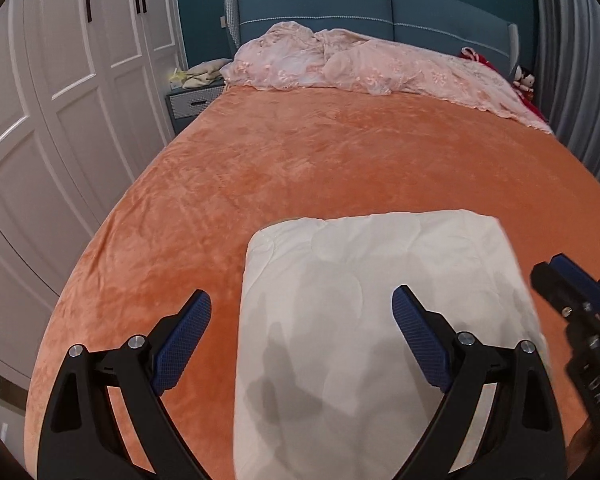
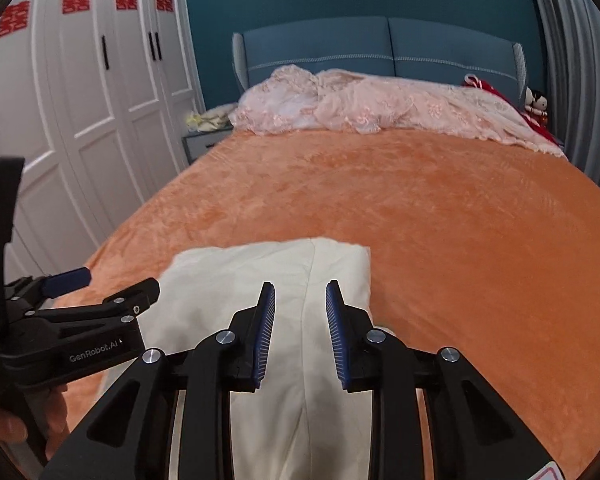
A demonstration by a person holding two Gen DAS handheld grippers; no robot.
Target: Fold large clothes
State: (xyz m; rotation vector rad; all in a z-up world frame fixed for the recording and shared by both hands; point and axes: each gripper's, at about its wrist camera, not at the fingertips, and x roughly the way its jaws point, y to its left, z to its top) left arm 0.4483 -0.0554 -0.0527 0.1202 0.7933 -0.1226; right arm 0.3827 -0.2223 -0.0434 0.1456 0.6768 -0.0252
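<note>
- A cream folded garment (image 1: 384, 320) lies as a thick rectangular bundle at the near end of the orange bedspread (image 1: 320, 152), its far edge squared off toward the headboard.
- The left gripper (image 1: 302, 340) hovers over the near half of that bundle with its 2 jaws spread wide; its blue pads (image 1: 182, 344) are clear of the cloth, one out over the bedspread at the bundle's left edge, the other over the bundle's right part. Nothing is held.
- In the right wrist view the same bundle (image 2: 236, 280) runs under and ahead of the right gripper (image 2: 300, 312), which sits above its right part, with a long seam or fold line passing down between the fingers.
- The right gripper's jaws stand only narrowly apart, with a gap between the 2 blue pads (image 2: 266, 332); the cloth shows through the gap below, and no fabric is pinched between them.
- The left gripper also shows at the left of the right wrist view (image 2: 100, 296), side-on above the bundle's left edge, with a hand (image 2: 40, 412) on its grip.
- The 2 grippers sit side by side over the bundle.
- Pink lace bedding (image 1: 364, 60) is heaped at the far end, well apart from the garment.
</note>
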